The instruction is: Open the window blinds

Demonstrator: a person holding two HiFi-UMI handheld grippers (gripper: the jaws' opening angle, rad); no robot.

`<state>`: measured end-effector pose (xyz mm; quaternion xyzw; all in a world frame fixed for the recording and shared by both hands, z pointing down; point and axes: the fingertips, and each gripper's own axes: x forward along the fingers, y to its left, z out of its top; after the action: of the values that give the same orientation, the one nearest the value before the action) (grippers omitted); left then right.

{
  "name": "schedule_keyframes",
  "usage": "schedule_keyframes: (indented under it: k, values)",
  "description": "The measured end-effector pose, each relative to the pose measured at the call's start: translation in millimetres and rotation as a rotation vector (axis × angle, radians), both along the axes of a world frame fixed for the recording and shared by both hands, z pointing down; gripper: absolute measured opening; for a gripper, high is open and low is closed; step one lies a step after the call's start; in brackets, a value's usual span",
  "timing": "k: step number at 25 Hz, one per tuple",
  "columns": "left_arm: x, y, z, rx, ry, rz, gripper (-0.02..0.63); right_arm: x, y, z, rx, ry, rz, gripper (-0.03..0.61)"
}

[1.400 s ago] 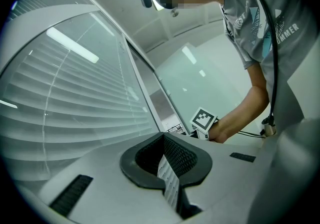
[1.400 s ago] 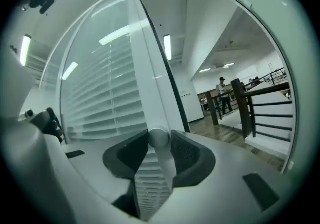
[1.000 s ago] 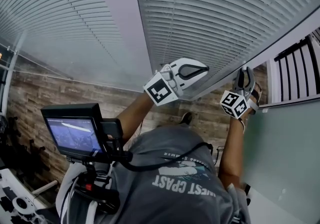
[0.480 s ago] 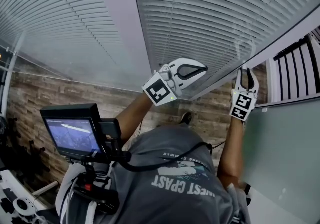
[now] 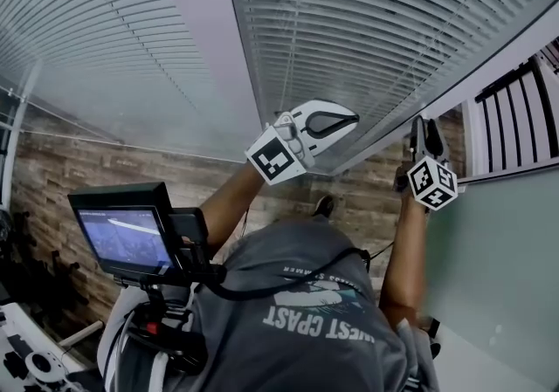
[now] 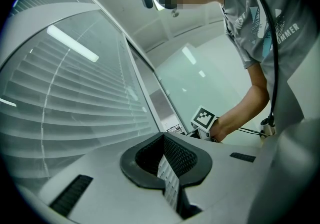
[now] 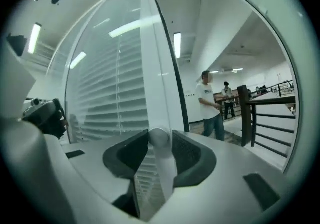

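White slatted blinds (image 5: 367, 24) hang behind glass; they also show in the left gripper view (image 6: 75, 108) and the right gripper view (image 7: 115, 98). My right gripper (image 5: 421, 133) is raised at the blind's right edge, by the window frame. In its own view the jaws (image 7: 159, 140) are shut on a white, round-ended tilt wand (image 7: 164, 165) that runs between the pads. My left gripper (image 5: 336, 124) is held up in front of the slats, shut with nothing in it (image 6: 164, 143). The right gripper's marker cube (image 6: 204, 118) shows beyond it.
A white frame post (image 5: 201, 50) parts two blind panels. A black railing (image 5: 515, 120) stands at the right, with a frosted glass wall (image 5: 498, 268) below it. A small monitor (image 5: 122, 237) rides on the person's chest rig. Two people (image 7: 212, 103) stand beyond the glass.
My right gripper has rolled about its own axis at the wand, so its marker cube shows a different face. The left gripper has stayed put.
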<state>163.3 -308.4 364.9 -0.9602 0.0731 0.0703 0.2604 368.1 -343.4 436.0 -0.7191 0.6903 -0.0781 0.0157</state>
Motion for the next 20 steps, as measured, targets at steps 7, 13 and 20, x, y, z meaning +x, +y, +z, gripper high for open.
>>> schedule_keyframes:
  k: [7, 13, 20]
  values:
    - [-1.0, 1.8, 3.9, 0.001, -0.001, 0.006, 0.003, -13.9, -4.8, 17.9, -0.308, 1.273, 0.079, 0.120]
    - [0.9, 1.2, 2.3, 0.001, -0.001, 0.009, 0.003, -16.7, -7.9, 15.0, -0.302, 1.346, 0.077, 0.120]
    - [-4.3, -2.5, 0.1, 0.006, -0.006, -0.005, 0.003, -15.8, -10.3, 18.6, -0.299, 1.178, 0.002, 0.123]
